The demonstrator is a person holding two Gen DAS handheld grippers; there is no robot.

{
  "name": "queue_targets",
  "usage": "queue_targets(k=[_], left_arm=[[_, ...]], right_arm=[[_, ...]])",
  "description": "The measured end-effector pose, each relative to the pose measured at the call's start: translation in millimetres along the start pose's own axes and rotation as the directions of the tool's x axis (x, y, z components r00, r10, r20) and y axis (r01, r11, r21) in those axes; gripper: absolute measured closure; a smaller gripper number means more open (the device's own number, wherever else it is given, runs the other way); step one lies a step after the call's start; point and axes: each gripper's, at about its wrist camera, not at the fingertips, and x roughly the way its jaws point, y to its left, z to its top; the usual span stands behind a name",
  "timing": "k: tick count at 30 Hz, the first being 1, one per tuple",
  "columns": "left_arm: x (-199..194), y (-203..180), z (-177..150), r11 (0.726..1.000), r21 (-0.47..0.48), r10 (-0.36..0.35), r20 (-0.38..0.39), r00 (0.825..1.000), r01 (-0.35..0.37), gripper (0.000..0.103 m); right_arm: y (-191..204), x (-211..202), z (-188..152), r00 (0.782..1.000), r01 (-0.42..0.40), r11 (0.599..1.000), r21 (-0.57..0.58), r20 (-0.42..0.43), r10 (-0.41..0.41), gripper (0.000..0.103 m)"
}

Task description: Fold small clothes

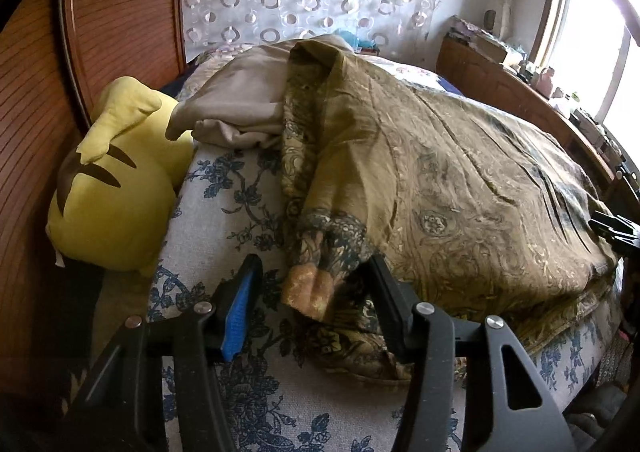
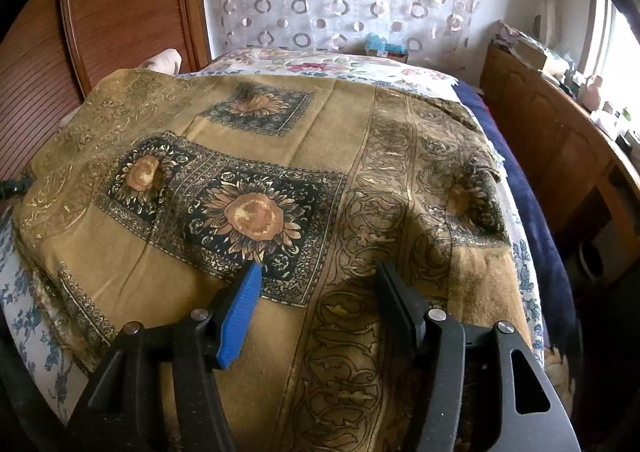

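Note:
An olive-gold cloth with sunflower squares [image 2: 256, 212] lies spread over the bed. In the left wrist view its bunched left edge [image 1: 320, 188] runs down to a folded corner [image 1: 310, 288]. My left gripper [image 1: 314, 272] straddles that corner with its jaws apart; the blue pad [image 1: 240, 308] stands clear of the fabric, while the black finger [image 1: 384, 292] is against it. My right gripper [image 2: 320, 272] hovers low over the cloth's near part, jaws apart, with flat fabric beneath and nothing pinched. Its black tip [image 1: 616, 232] shows at the cloth's right edge.
A yellow plush toy [image 1: 116, 188] lies at the bed's left against wooden panelling [image 1: 40, 100]. Beige folded clothes [image 1: 240, 100] sit behind the cloth. The blue floral sheet [image 1: 236, 212] shows on the left. A wooden cabinet [image 2: 552, 148] and window stand on the right.

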Motion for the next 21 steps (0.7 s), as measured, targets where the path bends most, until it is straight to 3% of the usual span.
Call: queue_targets(k=[4,7,14,21], left_arm=[[2,-5,3,0.999,-0.001,-0.042,-0.012,0.999,0.042,0.07],[1,-11,5,0.997,0.005,-0.072,-0.008,0.997,0.072,0.093],[-31,-32,18,0.991,0.04,-0.13,0.108,0.986,0.126,0.094],[-54,-62,38,0.977,0.106,-0.201,0.183,0.962,0.184,0.094]], right_arm=[[-1,-1,-1,1.0,-0.002,1.0,0.002,0.0,0.002,0.041],[0,-1,0,1.0,-0.002,1.0,0.001,0.0,0.002,0.041],[0,-1,0,1.0,-0.003,1.0,0.001,-0.001,0.003,0.041],[0,-1,0,1.0,-0.003,1.0,0.001,-0.001,0.003,0.041]])
